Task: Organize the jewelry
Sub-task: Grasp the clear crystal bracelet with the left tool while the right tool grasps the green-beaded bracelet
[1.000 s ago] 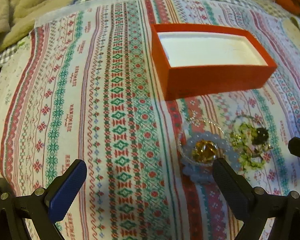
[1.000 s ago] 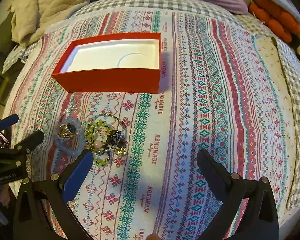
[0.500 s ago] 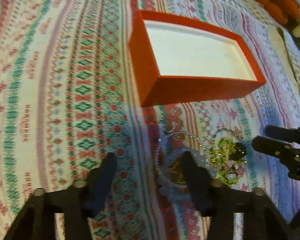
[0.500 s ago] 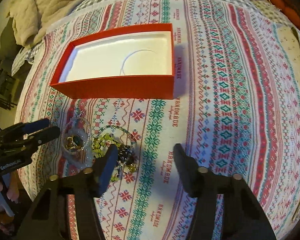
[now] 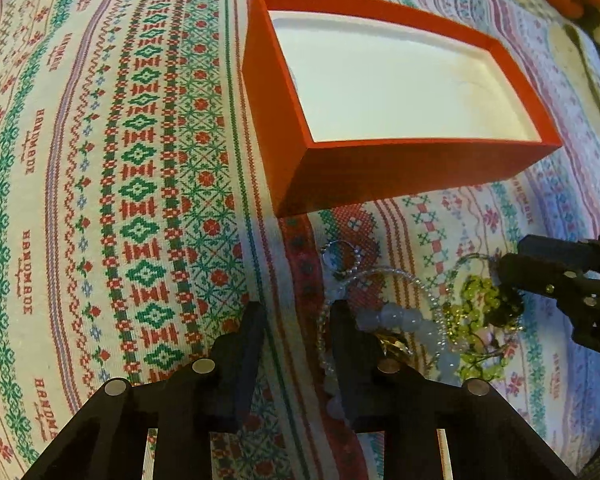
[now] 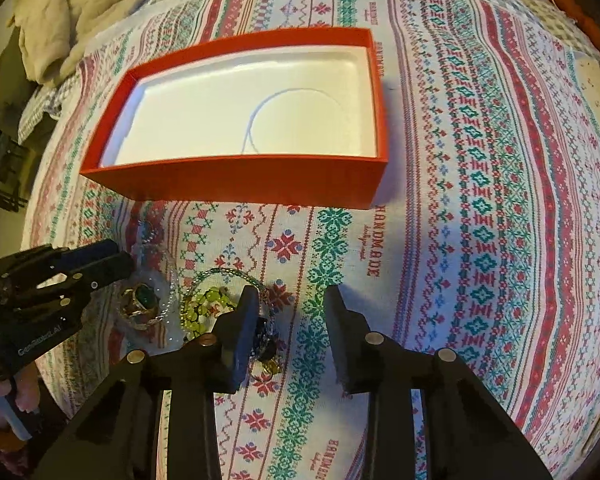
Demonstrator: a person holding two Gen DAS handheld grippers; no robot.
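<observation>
While the patterned cloth (image 6: 480, 200) with its knitted-style bands and "HANDMADE" lettering covers nearly everything in both views, a crumpled beige blanket (image 6: 84, 4) lies at its far left edge. On the cloth sits the red box (image 6: 236, 182), open-topped with a white lining that holds nothing but a faint curved mark. Just in front of the box lies the jewelry pile: a pale bead bracelet (image 5: 404, 320), a thin beaded chain loop (image 5: 384, 276), a yellow-green bead bracelet (image 6: 208, 304) and a gold ring with a dark green stone (image 6: 142, 300), all tangled close together. The left claw (image 5: 296, 320) points steeply down at the left side of the pile; its jaws have just been closing and stand partly spread, the right finger resting against the pale beads while only cloth shows in the gap. The right claw (image 6: 290, 316) hangs over the pile's right side; its jaws have also just been closing, still apart, the left finger (image 6: 246, 320) overlapping the dark end of the pile, nothing pinched between them.
</observation>
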